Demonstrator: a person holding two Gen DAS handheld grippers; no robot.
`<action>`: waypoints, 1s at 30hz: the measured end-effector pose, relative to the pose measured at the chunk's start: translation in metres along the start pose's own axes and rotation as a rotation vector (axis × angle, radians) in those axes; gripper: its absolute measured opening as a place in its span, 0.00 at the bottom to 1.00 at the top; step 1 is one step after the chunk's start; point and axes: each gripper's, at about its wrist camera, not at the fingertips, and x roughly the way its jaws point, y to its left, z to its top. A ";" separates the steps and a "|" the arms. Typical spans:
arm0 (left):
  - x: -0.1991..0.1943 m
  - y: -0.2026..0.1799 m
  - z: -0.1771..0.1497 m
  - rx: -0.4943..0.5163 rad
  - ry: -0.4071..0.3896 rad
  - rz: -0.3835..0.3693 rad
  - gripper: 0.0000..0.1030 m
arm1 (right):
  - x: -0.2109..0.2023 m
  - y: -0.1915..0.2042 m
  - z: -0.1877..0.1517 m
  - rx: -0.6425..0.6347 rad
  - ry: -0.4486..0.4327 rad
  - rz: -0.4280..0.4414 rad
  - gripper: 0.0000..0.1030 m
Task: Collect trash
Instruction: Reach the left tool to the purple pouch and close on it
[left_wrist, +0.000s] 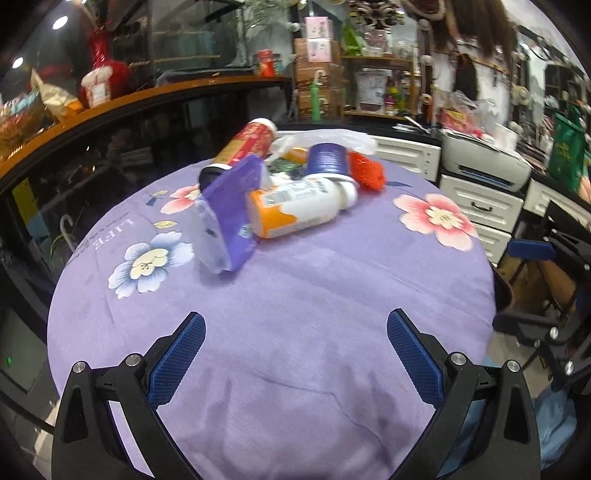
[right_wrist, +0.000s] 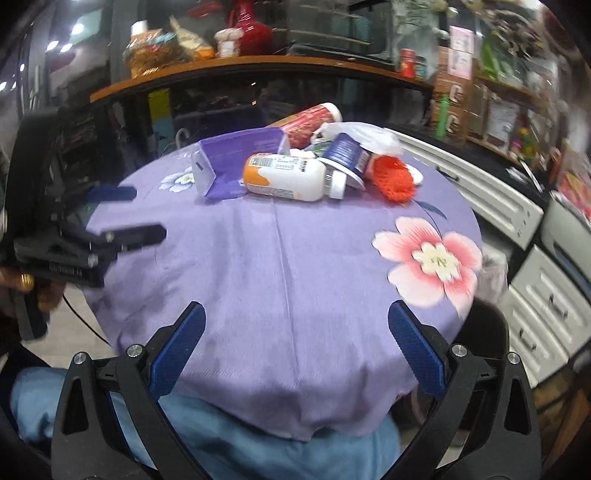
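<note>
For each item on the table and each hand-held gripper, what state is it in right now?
Left hand-held gripper: open, empty.
Right hand-held gripper: open, empty.
White and orange bottle: on its side, capped.
Red canister: tipped over in the pile.
Purple carton: lying down, tilted.
Blue cup: on its side.
Orange mesh: crumpled.

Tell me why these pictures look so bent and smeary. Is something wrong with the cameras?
Nothing looks broken: in the left wrist view the fisheye lens bows the orange counter edge and leaves black corners, and the purple packet is smeared. In the right wrist view the shelves at right streak with motion blur, while the white bottle stays fairly sharp.
</note>
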 end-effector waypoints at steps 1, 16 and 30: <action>0.004 0.006 0.004 -0.015 0.017 -0.002 0.95 | 0.004 0.001 0.003 -0.026 0.004 -0.007 0.95; 0.041 -0.016 0.063 0.170 0.008 -0.039 0.95 | 0.022 -0.024 0.016 0.023 0.023 0.028 0.95; 0.075 0.050 0.079 0.058 0.078 0.104 0.85 | 0.035 -0.044 0.032 0.037 0.025 0.040 0.95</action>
